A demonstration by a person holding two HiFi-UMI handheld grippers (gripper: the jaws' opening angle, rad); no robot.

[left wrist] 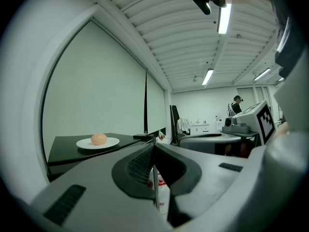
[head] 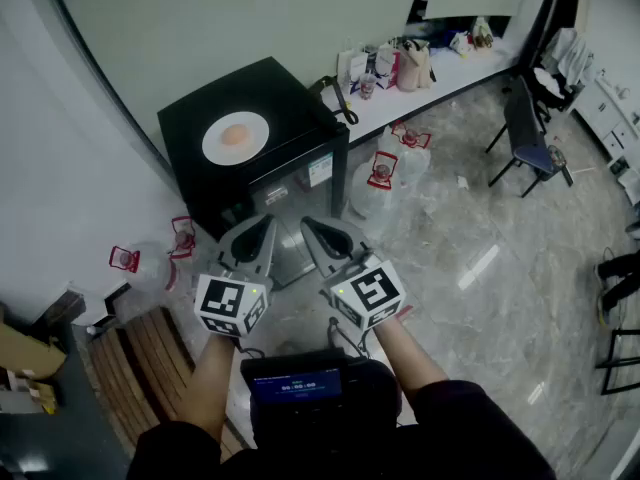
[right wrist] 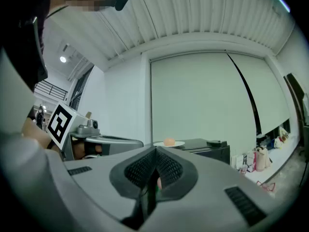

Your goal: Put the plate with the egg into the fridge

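Observation:
A white plate (head: 236, 137) with a pale orange egg (head: 236, 135) rests on top of the small black fridge (head: 290, 163), whose door is closed. The same plate (left wrist: 97, 143) and egg (left wrist: 99, 138) show at the left of the left gripper view; the plate (right wrist: 169, 144) lies far ahead in the right gripper view. My left gripper (head: 262, 230) and right gripper (head: 312, 230) hover side by side in front of the fridge, short of it, both shut with nothing between the jaws. The left gripper (left wrist: 154, 151) and right gripper (right wrist: 155, 154) tips meet.
Large water jugs with red caps (head: 380, 175) stand right of the fridge, more jugs (head: 125, 260) at its left. A long white counter (head: 430, 78) with bags runs along the back wall. A dark chair (head: 528, 138) stands at the right. Wooden slats (head: 150, 358) lie lower left.

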